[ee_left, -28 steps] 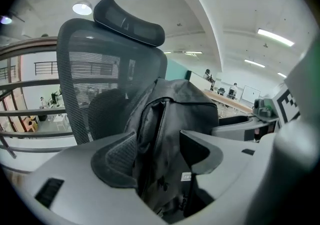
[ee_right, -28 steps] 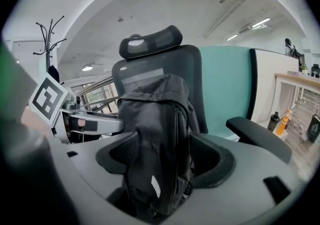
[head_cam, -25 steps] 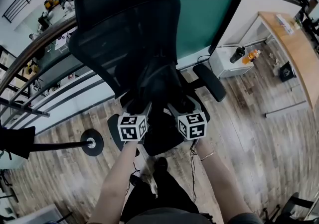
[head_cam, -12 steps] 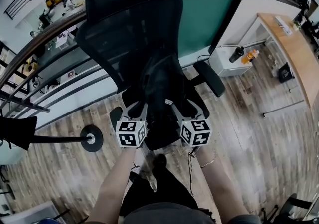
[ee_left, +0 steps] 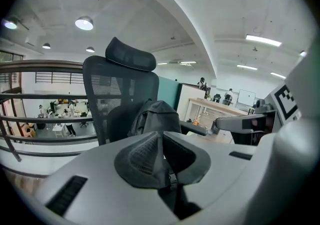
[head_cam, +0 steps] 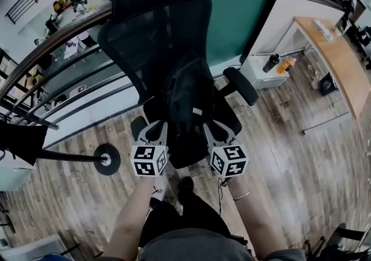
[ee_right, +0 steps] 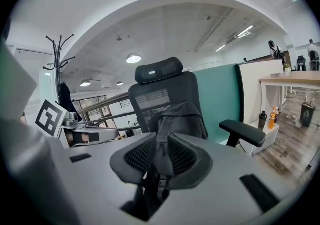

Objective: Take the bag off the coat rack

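Note:
A black backpack point(head_cam: 188, 100) sits upright on the seat of a black mesh office chair point(head_cam: 153, 33); it also shows in the left gripper view point(ee_left: 157, 115) and the right gripper view point(ee_right: 182, 114). My left gripper point(head_cam: 158, 131) is at the bag's lower left, its jaws closing, pads together on a thin black strap point(ee_left: 171, 181). My right gripper point(head_cam: 212, 132) is at the lower right, jaws closing on a strap with a buckle point(ee_right: 161, 166). The coat rack point(ee_right: 58, 59) stands off to the left, its round base point(head_cam: 107, 159) on the floor.
A dark garment point(head_cam: 17, 144) hangs at the coat rack's end. Behind the chair runs a railing point(head_cam: 64, 74) and a teal partition point(head_cam: 237, 16). At right stand a white cabinet with bottles point(head_cam: 272, 65) and a wooden desk point(head_cam: 333, 51). The person's legs are below the grippers.
Both grippers have drawn back toward the person and down the front of the bag. Their jaws, wide before, now stand closed on the straps.

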Action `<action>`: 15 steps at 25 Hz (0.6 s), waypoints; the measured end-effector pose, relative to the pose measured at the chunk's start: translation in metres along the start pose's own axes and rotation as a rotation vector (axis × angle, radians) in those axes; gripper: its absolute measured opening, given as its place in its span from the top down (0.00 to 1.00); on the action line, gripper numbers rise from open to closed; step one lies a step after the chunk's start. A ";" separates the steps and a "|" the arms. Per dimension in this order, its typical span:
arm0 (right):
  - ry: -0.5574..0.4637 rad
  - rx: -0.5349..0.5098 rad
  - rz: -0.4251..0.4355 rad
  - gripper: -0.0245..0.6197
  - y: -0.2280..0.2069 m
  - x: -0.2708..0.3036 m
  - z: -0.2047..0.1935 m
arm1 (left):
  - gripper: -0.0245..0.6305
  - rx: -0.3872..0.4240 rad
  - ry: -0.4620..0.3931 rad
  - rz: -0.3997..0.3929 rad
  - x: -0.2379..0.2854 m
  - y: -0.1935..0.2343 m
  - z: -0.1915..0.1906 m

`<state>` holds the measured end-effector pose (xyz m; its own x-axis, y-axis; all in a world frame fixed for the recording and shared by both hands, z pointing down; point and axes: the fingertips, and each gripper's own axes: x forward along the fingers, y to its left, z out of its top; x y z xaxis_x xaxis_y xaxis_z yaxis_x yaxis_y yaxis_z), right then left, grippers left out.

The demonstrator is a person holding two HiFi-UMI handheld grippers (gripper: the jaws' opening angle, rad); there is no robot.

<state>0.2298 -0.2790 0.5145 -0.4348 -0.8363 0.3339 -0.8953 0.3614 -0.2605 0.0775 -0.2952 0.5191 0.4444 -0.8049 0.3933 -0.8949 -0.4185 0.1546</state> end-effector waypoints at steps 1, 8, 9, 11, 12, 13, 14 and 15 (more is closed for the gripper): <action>-0.004 -0.001 -0.005 0.85 0.002 -0.006 -0.001 | 0.89 0.000 -0.006 -0.004 -0.005 -0.001 0.000; -0.020 -0.010 -0.039 0.94 0.016 -0.043 -0.007 | 0.90 -0.007 -0.034 -0.018 -0.038 -0.009 0.000; -0.022 -0.007 -0.040 0.95 0.017 -0.047 -0.008 | 0.90 -0.010 -0.034 -0.018 -0.042 -0.010 -0.001; -0.023 -0.004 -0.040 0.95 0.021 -0.054 -0.011 | 0.90 -0.016 -0.032 -0.016 -0.051 -0.011 -0.005; -0.025 -0.003 -0.038 0.95 0.023 -0.058 -0.013 | 0.90 -0.018 -0.030 -0.014 -0.055 -0.011 -0.007; -0.031 -0.001 -0.035 0.95 0.025 -0.061 -0.013 | 0.91 -0.019 -0.027 -0.014 -0.059 -0.011 -0.010; -0.037 0.000 -0.033 0.95 0.028 -0.065 -0.014 | 0.91 -0.018 -0.025 -0.014 -0.063 -0.012 -0.012; -0.043 0.002 -0.032 0.96 0.030 -0.069 -0.014 | 0.91 -0.016 -0.024 -0.013 -0.068 -0.011 -0.014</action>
<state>0.2316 -0.2049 0.4964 -0.4016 -0.8642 0.3031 -0.9084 0.3337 -0.2521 0.0570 -0.2301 0.5031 0.4562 -0.8094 0.3698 -0.8897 -0.4221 0.1739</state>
